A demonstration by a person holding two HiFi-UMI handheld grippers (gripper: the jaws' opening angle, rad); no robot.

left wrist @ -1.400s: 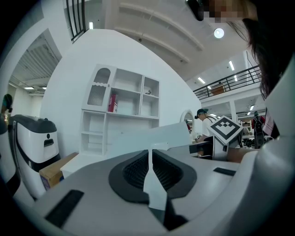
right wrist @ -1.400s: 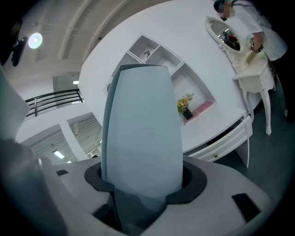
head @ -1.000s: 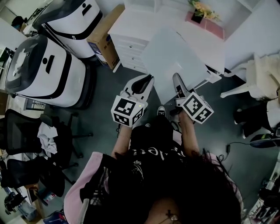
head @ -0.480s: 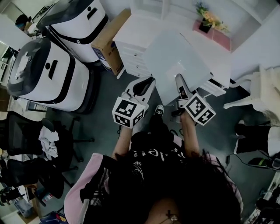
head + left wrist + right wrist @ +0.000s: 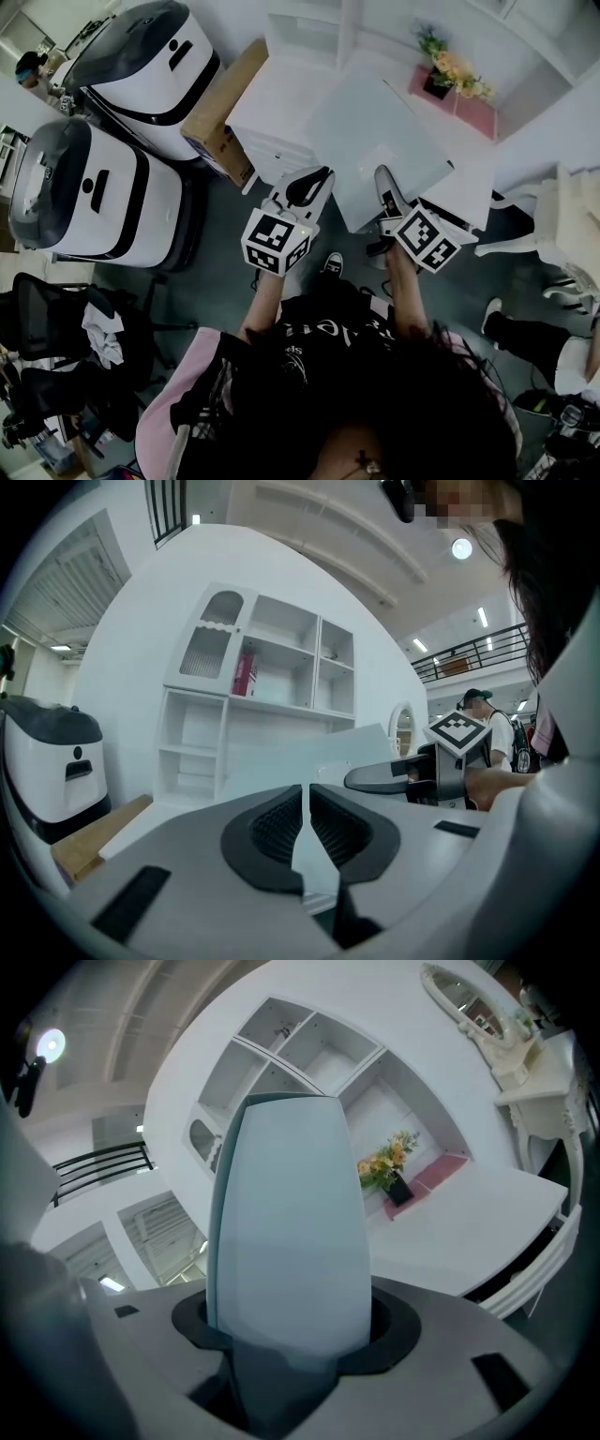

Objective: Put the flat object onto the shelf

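The flat object [image 5: 375, 141] is a large thin white panel, held about level in front of me over the low white cabinet top [image 5: 272, 103]. My left gripper [image 5: 322, 180] is shut on its near left edge; the left gripper view shows the thin panel edge [image 5: 309, 850] pinched between the black pads [image 5: 272, 827]. My right gripper [image 5: 382, 180] is shut on the near right edge, and the panel [image 5: 291, 1232] fills that gripper's view. The white shelf [image 5: 258, 691] with open compartments stands ahead, also in the right gripper view [image 5: 309, 1058].
Two big white-and-black machines [image 5: 98, 192] and a cardboard box [image 5: 220, 108] stand at the left. A flower pot [image 5: 448, 70] and pink tray [image 5: 464, 108] sit on the white counter. A white chair [image 5: 558, 220] and someone's leg [image 5: 525, 337] are at the right; black office chairs [image 5: 56, 319] lower left.
Both grippers have carried the panel closer to the shelf and cabinet. The machines and box have slid down and left in the head view, and a person's leg has appeared at the right.
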